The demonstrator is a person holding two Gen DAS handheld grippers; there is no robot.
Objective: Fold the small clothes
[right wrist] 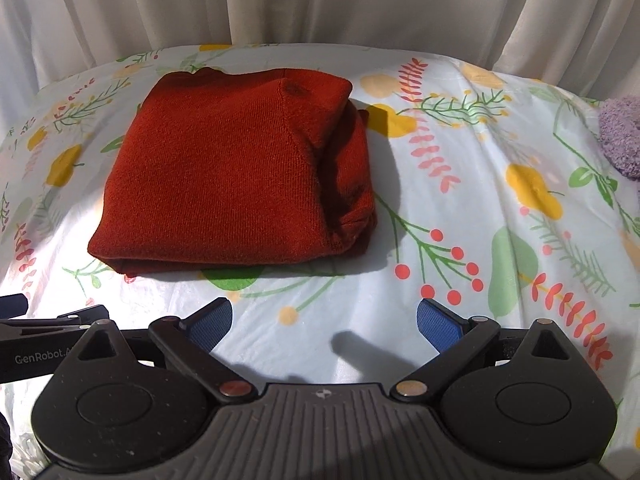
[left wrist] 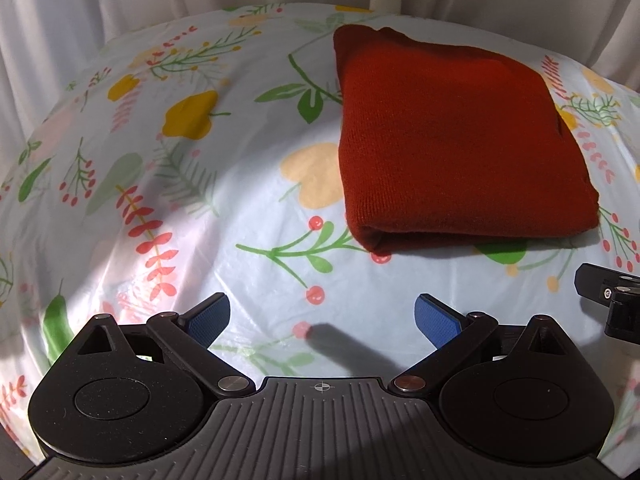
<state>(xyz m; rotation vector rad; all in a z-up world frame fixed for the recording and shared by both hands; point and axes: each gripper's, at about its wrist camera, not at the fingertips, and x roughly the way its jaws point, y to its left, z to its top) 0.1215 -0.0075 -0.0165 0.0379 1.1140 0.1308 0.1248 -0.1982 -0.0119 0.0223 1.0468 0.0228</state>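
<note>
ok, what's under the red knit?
The folded red knit lies on the floral sheet. Leaf and berry prints show at its edges; whatever is beneath its middle is covered.

The red sweater (right wrist: 224,172) is a matt, fine-ribbed knit. The flowered sheet (right wrist: 460,216) under it looks smooth, with a slight sheen and small wrinkles. A purple cloth (right wrist: 622,136) looks fuzzy. Each claw's body is matt black plastic, ribbed, with blue textured pads (left wrist: 434,322) and shiny metal pins.

A floral tablecloth (right wrist: 460,168) covers the surface, white curtains (right wrist: 320,0) hang behind, and a purple fuzzy item (right wrist: 622,136) lies at its right edge.
</note>
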